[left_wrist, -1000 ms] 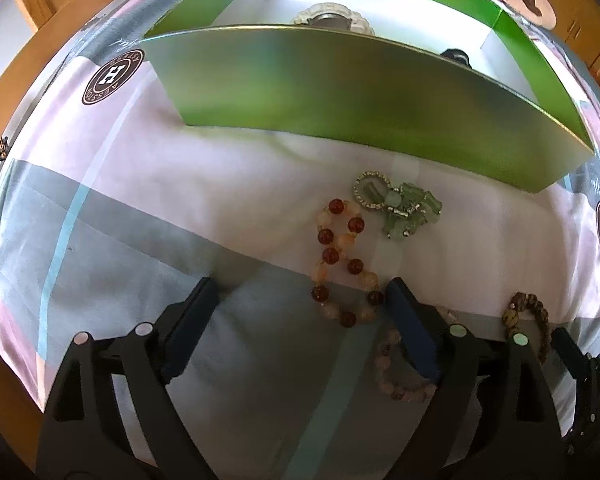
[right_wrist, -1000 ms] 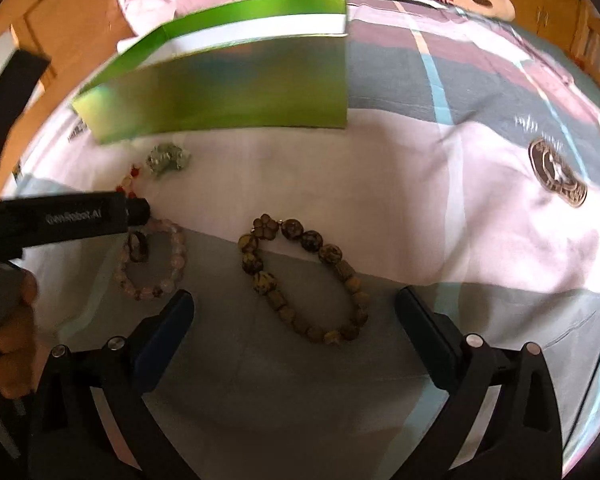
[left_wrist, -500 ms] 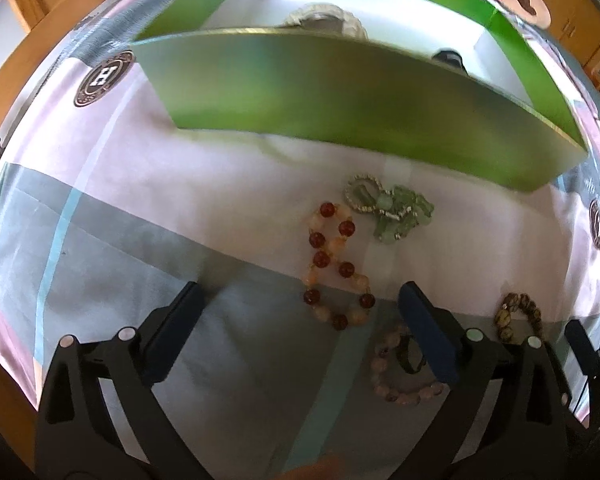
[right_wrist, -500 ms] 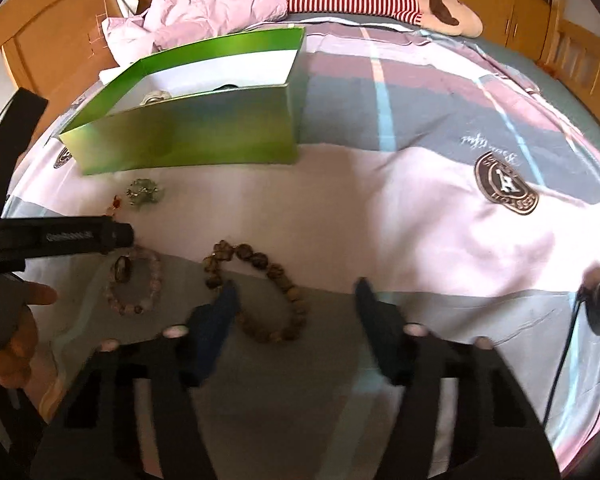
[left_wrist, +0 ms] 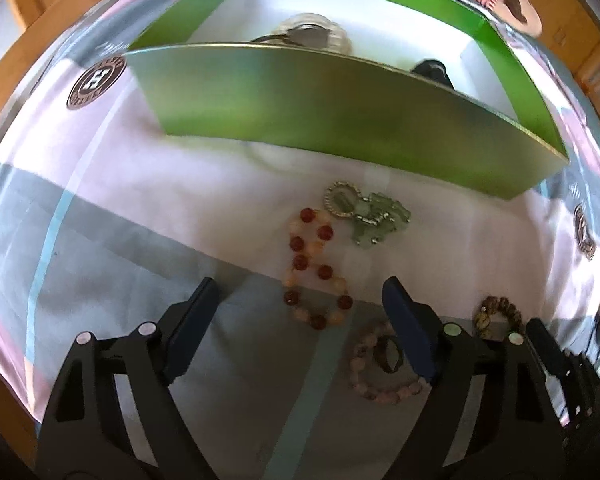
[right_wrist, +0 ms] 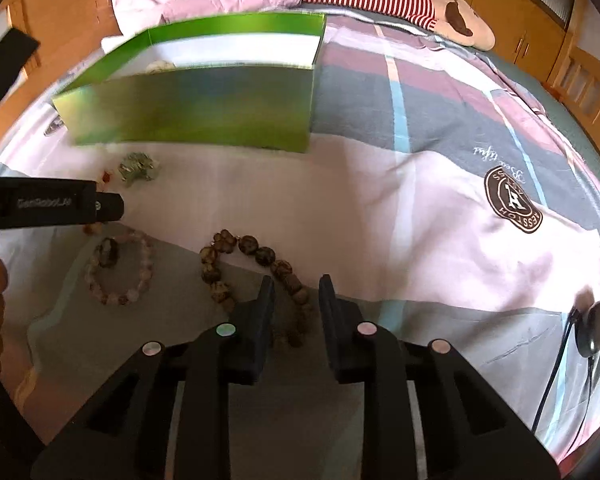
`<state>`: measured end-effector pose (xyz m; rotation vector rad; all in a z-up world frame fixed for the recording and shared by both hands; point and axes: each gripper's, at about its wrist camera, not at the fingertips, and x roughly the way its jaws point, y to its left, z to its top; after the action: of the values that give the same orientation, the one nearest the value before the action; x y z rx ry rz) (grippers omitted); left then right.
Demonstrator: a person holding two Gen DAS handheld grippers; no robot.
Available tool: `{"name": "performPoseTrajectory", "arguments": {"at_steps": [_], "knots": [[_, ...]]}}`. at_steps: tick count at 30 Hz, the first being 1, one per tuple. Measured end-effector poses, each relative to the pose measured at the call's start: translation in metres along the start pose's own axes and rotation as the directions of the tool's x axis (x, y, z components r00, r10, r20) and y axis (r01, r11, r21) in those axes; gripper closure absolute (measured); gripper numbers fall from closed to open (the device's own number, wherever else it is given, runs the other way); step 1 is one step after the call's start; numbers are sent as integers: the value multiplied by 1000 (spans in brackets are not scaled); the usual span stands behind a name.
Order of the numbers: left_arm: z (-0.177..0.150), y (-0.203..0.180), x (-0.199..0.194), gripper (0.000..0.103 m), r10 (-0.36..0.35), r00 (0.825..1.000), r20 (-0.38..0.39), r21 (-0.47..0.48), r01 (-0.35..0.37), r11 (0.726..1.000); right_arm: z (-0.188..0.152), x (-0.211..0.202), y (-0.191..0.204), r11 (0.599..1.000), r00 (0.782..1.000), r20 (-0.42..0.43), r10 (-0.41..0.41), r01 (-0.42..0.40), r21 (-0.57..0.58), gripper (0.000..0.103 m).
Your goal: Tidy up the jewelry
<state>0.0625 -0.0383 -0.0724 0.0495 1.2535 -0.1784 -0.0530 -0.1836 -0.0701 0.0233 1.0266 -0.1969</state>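
A green box [left_wrist: 340, 120] with a white inside stands on the bedspread and holds a pale bracelet [left_wrist: 312, 34] and a dark item [left_wrist: 430, 72]. In front of it lie a green-stone piece with a silver ring [left_wrist: 366, 214], a red-and-peach bead bracelet [left_wrist: 316, 272], a pink bead bracelet [left_wrist: 374, 364] and a brown bead bracelet [right_wrist: 256, 264]. My left gripper [left_wrist: 300, 304] is open, straddling the red-and-peach bracelet. My right gripper [right_wrist: 296, 292] has its jaws narrowed around the right part of the brown bracelet; contact is unclear.
The box [right_wrist: 196, 112] is at the upper left in the right wrist view. The left gripper's body [right_wrist: 48, 204] juts in from the left there. A black cable with a round end [right_wrist: 592, 328] lies at the right. A striped plush toy [right_wrist: 400, 8] lies behind.
My right gripper has narrowed from wide open to a small gap and come down over the brown bracelet. My left gripper has shifted slightly, staying open over the red-and-peach bracelet.
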Motion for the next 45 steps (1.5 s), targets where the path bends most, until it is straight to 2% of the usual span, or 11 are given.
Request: {"name": "performPoseTrajectory", "arguments": {"at_steps": [9, 11, 14, 15, 18, 22, 29, 33, 36, 39, 45], "knots": [[5, -23, 12, 18, 75, 997, 12, 82, -76, 994, -3, 2, 7, 999, 999, 9, -33, 34, -36, 78], [4, -30, 11, 26, 67, 998, 18, 92, -68, 993, -4, 2, 8, 999, 999, 8, -33, 33, -43, 78], [3, -43, 1, 60, 55, 997, 48, 102, -60, 993, -5, 2, 9, 998, 999, 10, -33, 34, -53, 79], [2, -43, -1, 76, 50, 997, 53, 99, -55, 994, -5, 2, 10, 998, 1000, 12, -19, 20, -57, 84], [4, -40, -3, 90, 44, 998, 50, 73, -48, 996, -6, 1, 14, 997, 1000, 14, -10, 11, -70, 93], [5, -24, -9, 91, 31, 998, 52, 46, -33, 998, -4, -3, 13, 999, 1000, 25, 2, -1, -53, 95], [4, 14, -44, 91, 19, 988, 152, -104, -4, 995, 19, -39, 3, 999, 993, 109, 41, -38, -25, 95], [3, 27, -53, 91, 169, 968, 187, -139, -145, 980, 35, -57, -3, 998, 987, 147, 61, -62, 4, 95], [0, 27, -61, 91, 134, 971, 199, -157, -103, 982, 45, -64, -2, 997, 983, 168, 72, -75, 12, 95], [-2, 34, -61, 91, 139, 970, 200, -162, -107, 981, 50, -69, 4, 996, 980, 179, 84, -86, 5, 95], [-3, 37, -44, 91, 111, 984, 139, -138, -91, 986, 47, -61, 19, 994, 982, 154, 106, -104, -24, 95]]}}
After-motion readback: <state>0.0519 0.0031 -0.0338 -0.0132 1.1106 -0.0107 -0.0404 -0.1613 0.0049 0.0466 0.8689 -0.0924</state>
